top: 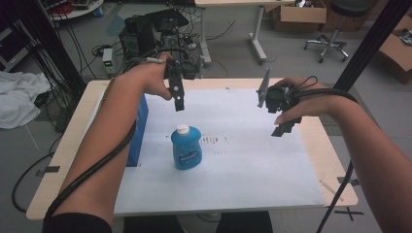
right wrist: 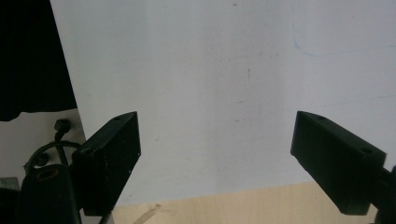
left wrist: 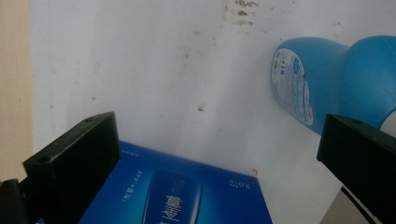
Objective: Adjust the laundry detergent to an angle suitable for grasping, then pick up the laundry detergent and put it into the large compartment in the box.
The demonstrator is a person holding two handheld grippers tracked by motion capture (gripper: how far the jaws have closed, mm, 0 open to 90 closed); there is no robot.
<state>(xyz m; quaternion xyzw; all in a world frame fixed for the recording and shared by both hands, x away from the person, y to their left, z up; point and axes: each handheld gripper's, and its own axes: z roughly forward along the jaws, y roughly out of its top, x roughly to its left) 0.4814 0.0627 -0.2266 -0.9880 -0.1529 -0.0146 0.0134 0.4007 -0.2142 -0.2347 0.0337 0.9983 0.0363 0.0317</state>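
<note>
A blue bottle [top: 186, 147] with a white cap stands upright on the white sheet [top: 233, 160] near the table's middle. A dark blue box [top: 140, 127] lies at the sheet's left edge, partly under the left forearm. My left gripper [top: 178, 99] hangs above the sheet behind the bottle, jaws wide apart and empty. In the left gripper view the box [left wrist: 187, 196] lies below between the jaws and the bottle [left wrist: 327, 79] is at the right. My right gripper [top: 286, 124] hovers over the sheet's right side, open, with bare white sheet [right wrist: 215, 93] between its jaws.
The wooden table [top: 335, 165] shows as a rim around the white sheet. Behind the table stand electronics and cables [top: 145, 34], a desk leg [top: 257, 41] and an office stool [top: 333, 43]. Cardboard boxes [top: 299, 14] sit at the back right. White cloth [top: 17, 97] lies at the left.
</note>
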